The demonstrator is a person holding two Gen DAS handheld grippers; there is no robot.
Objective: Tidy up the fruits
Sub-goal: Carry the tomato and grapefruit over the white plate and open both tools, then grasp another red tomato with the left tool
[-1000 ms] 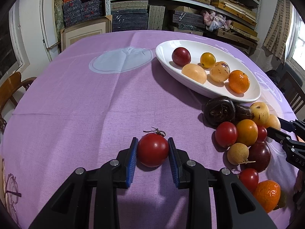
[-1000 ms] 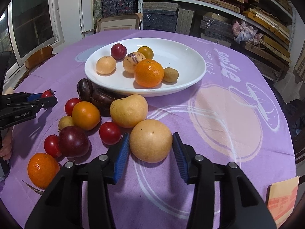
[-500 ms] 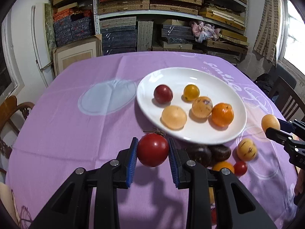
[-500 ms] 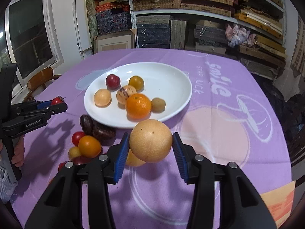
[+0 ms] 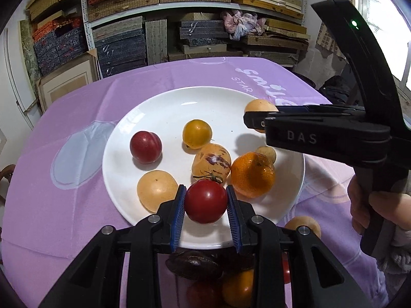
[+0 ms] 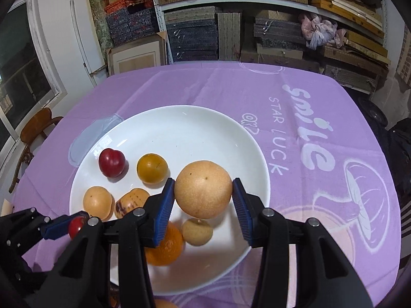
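Now my left gripper (image 5: pixel 206 201) clamps the red tomato (image 5: pixel 205 200) above the white plate's (image 5: pixel 159 118) near rim, while my right gripper (image 6: pixel 203 200) grips the tan pear (image 6: pixel 203 188) over its middle.

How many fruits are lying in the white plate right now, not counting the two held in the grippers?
6: red plum, yellow-orange fruit, purple-streaked fruit, pale round fruit, mandarin, and a small tan fruit behind the mandarin. The fingers may hide others.
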